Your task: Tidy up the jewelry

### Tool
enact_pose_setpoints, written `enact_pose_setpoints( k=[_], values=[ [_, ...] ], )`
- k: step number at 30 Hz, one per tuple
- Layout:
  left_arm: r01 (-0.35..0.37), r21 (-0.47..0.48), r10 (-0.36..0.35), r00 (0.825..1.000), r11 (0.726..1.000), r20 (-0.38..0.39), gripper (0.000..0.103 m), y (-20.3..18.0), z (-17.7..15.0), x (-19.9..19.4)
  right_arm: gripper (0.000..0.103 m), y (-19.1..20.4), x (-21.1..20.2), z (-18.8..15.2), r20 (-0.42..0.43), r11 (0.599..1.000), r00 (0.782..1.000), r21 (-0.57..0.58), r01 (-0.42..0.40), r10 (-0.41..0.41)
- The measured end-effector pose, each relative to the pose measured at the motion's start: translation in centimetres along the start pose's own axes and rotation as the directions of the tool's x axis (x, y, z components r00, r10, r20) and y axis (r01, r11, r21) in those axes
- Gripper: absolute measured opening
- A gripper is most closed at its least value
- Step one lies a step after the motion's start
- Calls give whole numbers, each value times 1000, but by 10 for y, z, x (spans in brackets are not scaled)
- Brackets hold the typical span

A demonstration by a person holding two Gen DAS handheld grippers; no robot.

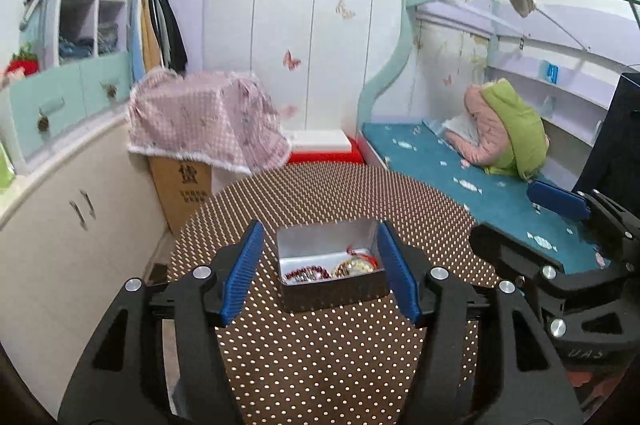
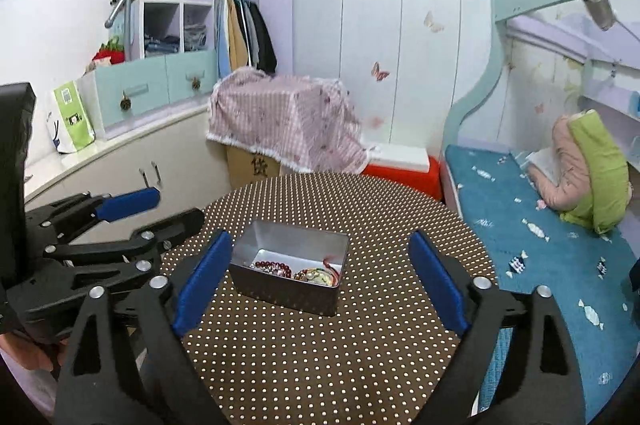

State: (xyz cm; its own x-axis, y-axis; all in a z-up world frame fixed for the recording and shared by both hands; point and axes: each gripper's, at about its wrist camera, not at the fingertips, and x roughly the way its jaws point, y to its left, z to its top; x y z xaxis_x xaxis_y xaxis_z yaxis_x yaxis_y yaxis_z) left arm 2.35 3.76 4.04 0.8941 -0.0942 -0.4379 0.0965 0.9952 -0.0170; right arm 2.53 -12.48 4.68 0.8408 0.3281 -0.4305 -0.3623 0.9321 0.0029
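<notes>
An open metal tin (image 1: 320, 241) (image 2: 280, 237) stands on the round table with a brown dotted cloth (image 1: 320, 365) (image 2: 320, 365). Inside lie a dark red bead bracelet (image 1: 304, 271) (image 2: 272, 266) and a gold pendant on a red cord (image 1: 356, 265) (image 2: 318, 275). My left gripper (image 1: 322, 271) is open, its blue pads on either side of the tin, above the table; it also shows in the right wrist view (image 2: 152, 213). My right gripper (image 2: 320, 281) is open and empty, just in front of the tin; it also shows in the left wrist view (image 1: 520, 221).
A cardboard box under a pink checked cloth (image 1: 200, 121) (image 2: 284, 113) stands behind the table. A bed with a blue cover (image 1: 460, 169) (image 2: 540, 225) lies to the right. White cabinets (image 1: 60, 225) line the left. A red and white box (image 1: 324, 145) is on the floor.
</notes>
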Motion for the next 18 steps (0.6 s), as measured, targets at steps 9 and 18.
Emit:
enact_pose_setpoints(
  k=[9, 18],
  values=[
    [-33, 9, 32, 996, 999, 78, 65, -4, 5, -41, 95, 10, -26, 2, 78, 1000, 997, -17, 22, -21],
    [-36, 9, 36, 996, 999, 87, 65, -3, 6, -46, 95, 13, -34, -1, 97, 999, 995, -19, 28, -26]
  ],
)
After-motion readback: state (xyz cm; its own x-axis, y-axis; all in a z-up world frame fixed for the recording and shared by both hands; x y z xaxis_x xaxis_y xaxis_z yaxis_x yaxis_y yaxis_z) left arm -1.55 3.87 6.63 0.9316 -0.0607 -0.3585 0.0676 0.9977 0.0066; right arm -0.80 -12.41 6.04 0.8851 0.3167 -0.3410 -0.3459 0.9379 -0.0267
